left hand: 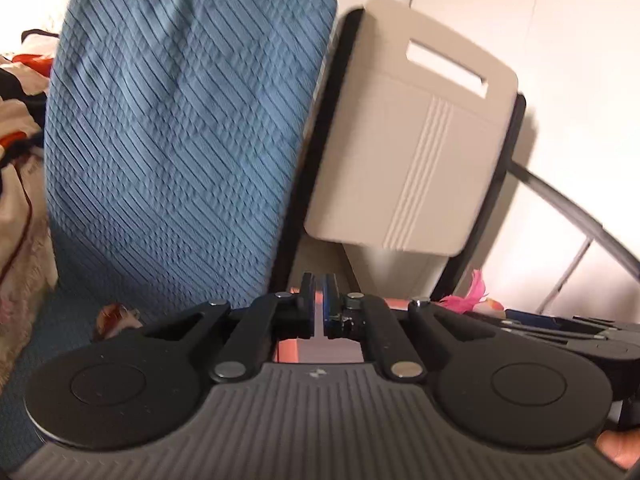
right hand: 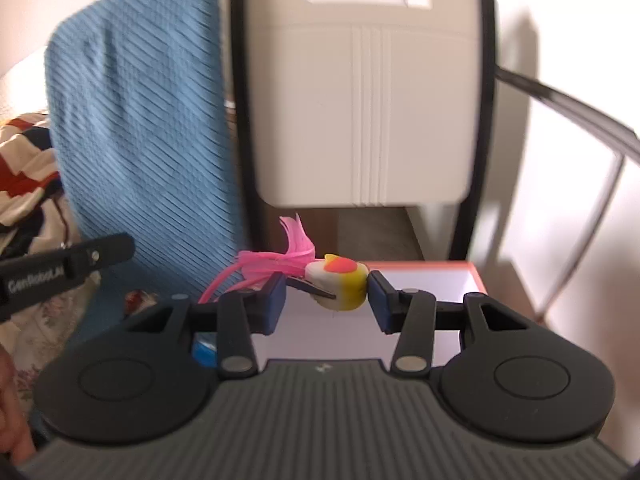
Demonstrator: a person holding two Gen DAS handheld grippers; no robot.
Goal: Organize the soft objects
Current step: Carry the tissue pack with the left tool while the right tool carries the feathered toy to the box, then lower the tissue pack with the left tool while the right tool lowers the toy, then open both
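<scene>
My right gripper point(right hand: 327, 298) holds a small soft toy point(right hand: 340, 282), white and yellow with an orange patch and pink feathers point(right hand: 276, 260), between its blue pads point(right hand: 276, 300), above a white box with an orange rim point(right hand: 474, 276). The pink feathers also show in the left wrist view point(left hand: 470, 298). My left gripper point(left hand: 319, 304) is shut with its jaws nearly touching and nothing visible between them, over the orange-rimmed box point(left hand: 288, 354). The left gripper's arm shows in the right wrist view point(right hand: 68, 266).
A blue ribbed cushion point(left hand: 172, 140) point(right hand: 140, 120) leans upright on the left. A beige chair back with a handle slot point(left hand: 408, 140) point(right hand: 368, 92) stands behind the box. Patterned bedding point(left hand: 16, 160) point(right hand: 24, 168) lies at far left. A metal chair frame point(right hand: 592, 184) curves at right.
</scene>
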